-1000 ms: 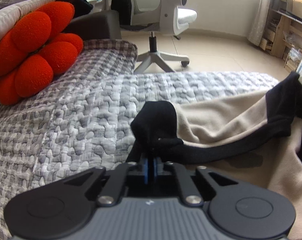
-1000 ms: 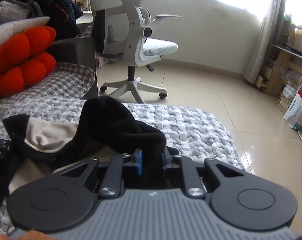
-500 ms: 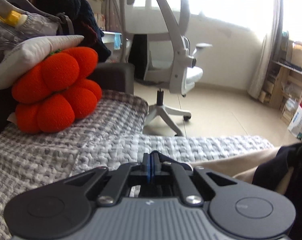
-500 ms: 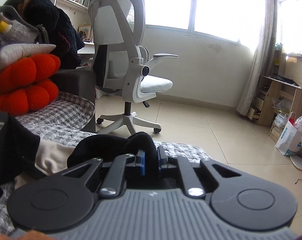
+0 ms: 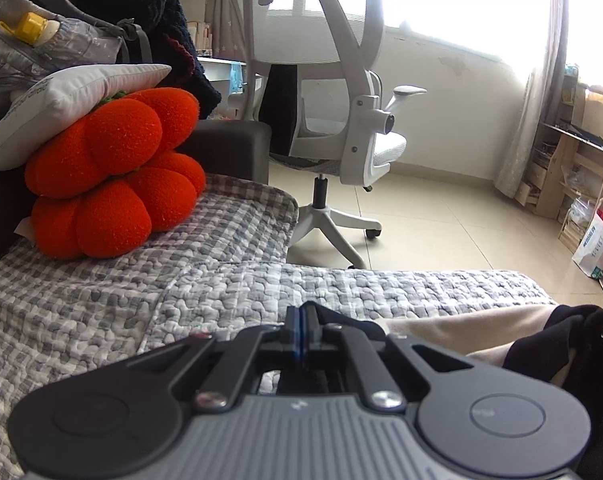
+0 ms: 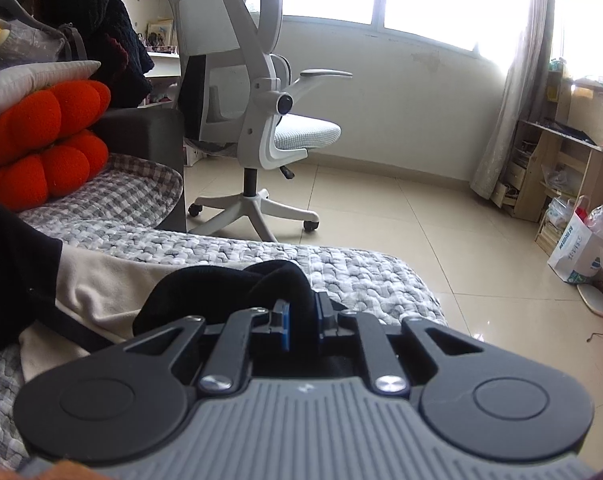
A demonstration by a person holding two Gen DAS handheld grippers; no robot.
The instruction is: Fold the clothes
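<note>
A beige garment with black trim lies on the grey quilted sofa cover. My left gripper is shut on the black trim at one corner, most of which hangs hidden below the jaws. My right gripper is shut on a thick bunch of the black trim at the other corner. The beige cloth stretches between the two grippers, held a little above the sofa.
An orange flower-shaped cushion and a white pillow sit at the sofa's left. A white office chair stands on the tiled floor beyond the sofa edge. Wooden shelves and a paper bag are at the right.
Both grippers have risen and tilted up with the garment's black trim in them; the views now look across the room instead of down at the sofa.
</note>
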